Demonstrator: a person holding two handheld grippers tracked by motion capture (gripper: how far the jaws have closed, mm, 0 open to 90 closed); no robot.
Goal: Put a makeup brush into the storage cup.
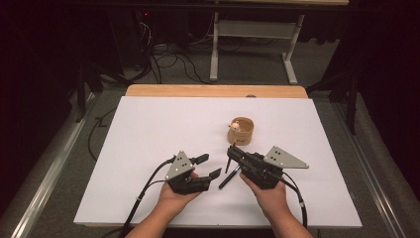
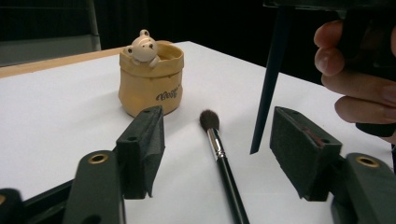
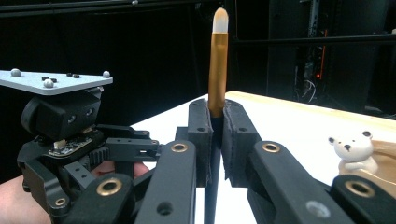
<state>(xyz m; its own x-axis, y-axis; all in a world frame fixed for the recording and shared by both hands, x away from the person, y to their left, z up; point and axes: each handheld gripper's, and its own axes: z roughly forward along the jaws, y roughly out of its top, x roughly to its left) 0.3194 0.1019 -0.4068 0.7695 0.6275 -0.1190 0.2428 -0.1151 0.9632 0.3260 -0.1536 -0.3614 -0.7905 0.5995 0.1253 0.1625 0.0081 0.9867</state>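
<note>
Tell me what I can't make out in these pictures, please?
- Inside of the bear pot: high view too small, left gripper view too low to see over its rim.
- Black brush: handle end cut off by the bottom edge in the left gripper view.
- Gold brush: its middle hidden between the right gripper's shut jaws.
- Pot lettering: blurred, unreadable.
- Left gripper: jaws open, holding nothing.

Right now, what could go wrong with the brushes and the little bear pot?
1. The right tool pinches the gold brush low on its thin handle, so it could slip or tilt.
2. The bear pot is small and may tip if a brush bumps its rim.
3. The black brush lies loose between the open left tool's pads and could roll away.
</note>
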